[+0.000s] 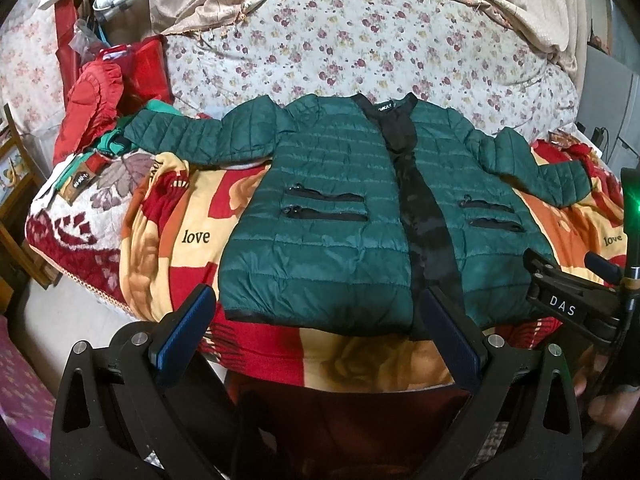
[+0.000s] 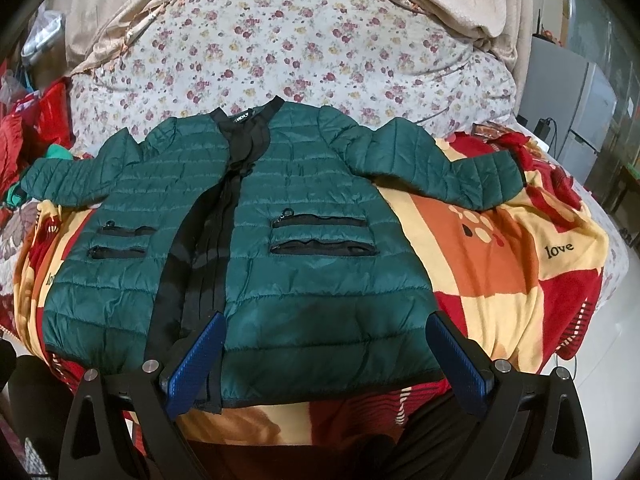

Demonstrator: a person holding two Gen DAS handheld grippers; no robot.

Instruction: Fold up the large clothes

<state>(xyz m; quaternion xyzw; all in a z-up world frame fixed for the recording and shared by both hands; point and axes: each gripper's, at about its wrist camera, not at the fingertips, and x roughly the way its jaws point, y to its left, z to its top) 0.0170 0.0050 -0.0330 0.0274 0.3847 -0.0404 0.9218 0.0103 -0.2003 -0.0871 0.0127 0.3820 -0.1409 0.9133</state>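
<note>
**Green jacket spread flat on the bed, both tools open at its hem**

Left wrist view: a dark green quilted jacket point(image 1: 332, 216) lies face up on a red, orange and cream blanket point(image 1: 180, 232) printed with "love", its sleeves stretched out left and right and its black front placket running down the middle. The left tool point(image 1: 316, 328) hovers at the near hem with its blue pads wide apart and nothing between them. The right tool point(image 1: 560, 284) shows at the right edge, marked "DAS". A red garment point(image 1: 92, 108) is heaped at far left.

Right wrist view: the jacket point(image 2: 304, 248) fills the centre of the bed. The right tool point(image 2: 324, 356) is spread open over the near hem, right of the placket, gripping nothing. A floral quilt point(image 2: 304, 60) lies beyond the collar.
</note>
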